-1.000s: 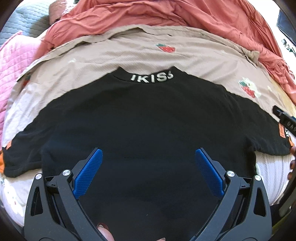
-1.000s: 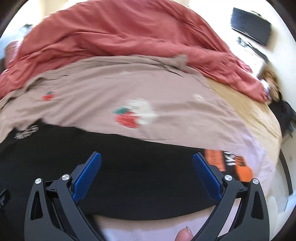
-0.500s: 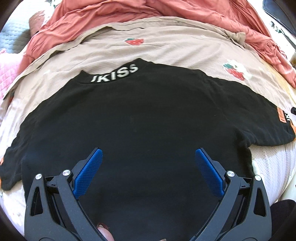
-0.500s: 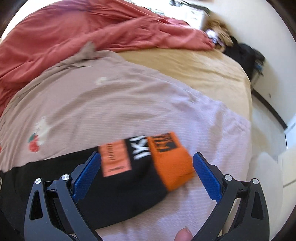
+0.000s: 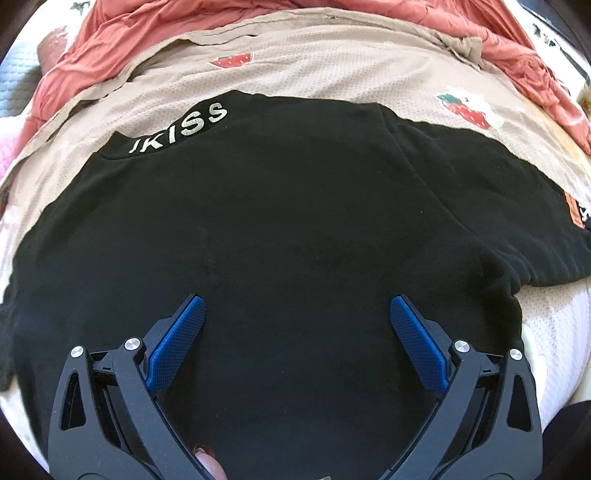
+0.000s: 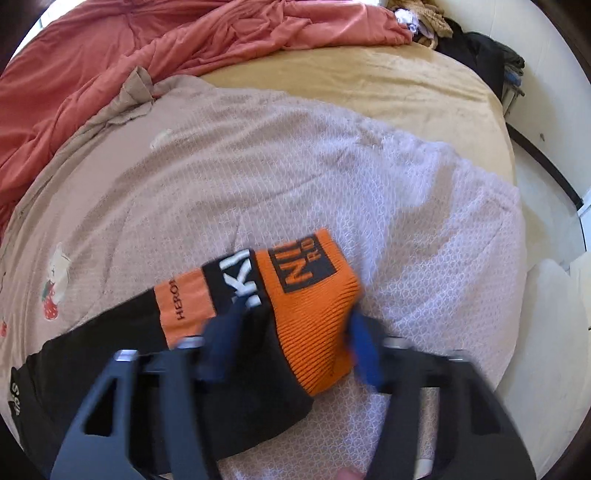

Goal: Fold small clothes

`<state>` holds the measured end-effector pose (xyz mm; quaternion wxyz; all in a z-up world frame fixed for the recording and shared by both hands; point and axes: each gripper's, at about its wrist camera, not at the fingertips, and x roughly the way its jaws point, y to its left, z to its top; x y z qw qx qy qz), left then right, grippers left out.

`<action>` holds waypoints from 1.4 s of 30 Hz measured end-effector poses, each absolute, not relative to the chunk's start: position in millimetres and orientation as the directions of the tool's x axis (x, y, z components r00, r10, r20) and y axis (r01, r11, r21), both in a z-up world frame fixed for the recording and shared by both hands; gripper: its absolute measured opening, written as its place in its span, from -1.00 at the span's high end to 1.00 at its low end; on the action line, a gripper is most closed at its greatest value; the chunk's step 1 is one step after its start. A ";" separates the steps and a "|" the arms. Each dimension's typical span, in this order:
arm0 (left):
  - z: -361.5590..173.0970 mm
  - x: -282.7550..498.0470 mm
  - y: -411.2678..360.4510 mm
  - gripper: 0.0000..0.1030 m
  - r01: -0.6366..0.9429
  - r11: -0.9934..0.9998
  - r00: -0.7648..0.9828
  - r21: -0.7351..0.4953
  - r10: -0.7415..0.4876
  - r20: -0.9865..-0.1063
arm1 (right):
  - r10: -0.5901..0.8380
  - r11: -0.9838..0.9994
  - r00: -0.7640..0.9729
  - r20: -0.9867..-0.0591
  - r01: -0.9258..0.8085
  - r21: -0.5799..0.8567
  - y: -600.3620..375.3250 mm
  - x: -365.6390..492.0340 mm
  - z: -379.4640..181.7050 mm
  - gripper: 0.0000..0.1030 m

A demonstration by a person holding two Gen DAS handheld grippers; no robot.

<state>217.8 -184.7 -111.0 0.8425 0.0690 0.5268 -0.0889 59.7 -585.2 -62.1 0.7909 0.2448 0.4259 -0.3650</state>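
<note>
Two hand-held grippers are mine, one in each hand, over a bed. My left hand-held gripper (image 5: 297, 325) hangs with its blue pads (image 5: 176, 341) spread wide above the lower body of a black top (image 5: 280, 236), nothing between them, and I cannot tell whether the tips touch the cloth. That top lies flat, back up, on a beige cover (image 5: 332, 70) printed with strawberries (image 5: 467, 110); white letters (image 5: 181, 127) run along its collar at the far side, and its right sleeve stretches off toward the right edge. A crumpled red blanket (image 5: 147, 26) is heaped beyond the cover. Further right, my right hand-held gripper (image 6: 291, 343) is closing on the sleeve's end: its blurred pads are narrow, one on the black part of the sleeve (image 6: 110, 350), the other at the edge of the orange cuff (image 6: 314, 317), so the cuff sits between them. I cannot tell how firmly they pinch it. Past the cuff lies bare cover, then a tan sheet (image 6: 369, 77).
</note>
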 end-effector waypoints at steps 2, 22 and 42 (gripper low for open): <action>-110.6 217.5 -183.9 -0.84 0.223 0.975 0.433 0.016 -0.084 -0.898 | -0.390 0.626 0.408 -0.826 0.775 0.087 -581.8 59.4 -51.8 0.85; -72.5 194.1 -78.1 -0.84 -0.035 0.993 0.484 -0.112 -0.081 -0.871 | 0.139 0.959 0.753 -0.643 0.059 0.277 -371.0 133.1 -5.4 0.84; -65.3 209.5 -128.9 -0.81 0.041 0.946 0.422 -0.323 -0.309 -0.852 | 0.092 0.974 0.724 -0.683 0.077 0.213 -376.8 139.0 -8.3 -0.02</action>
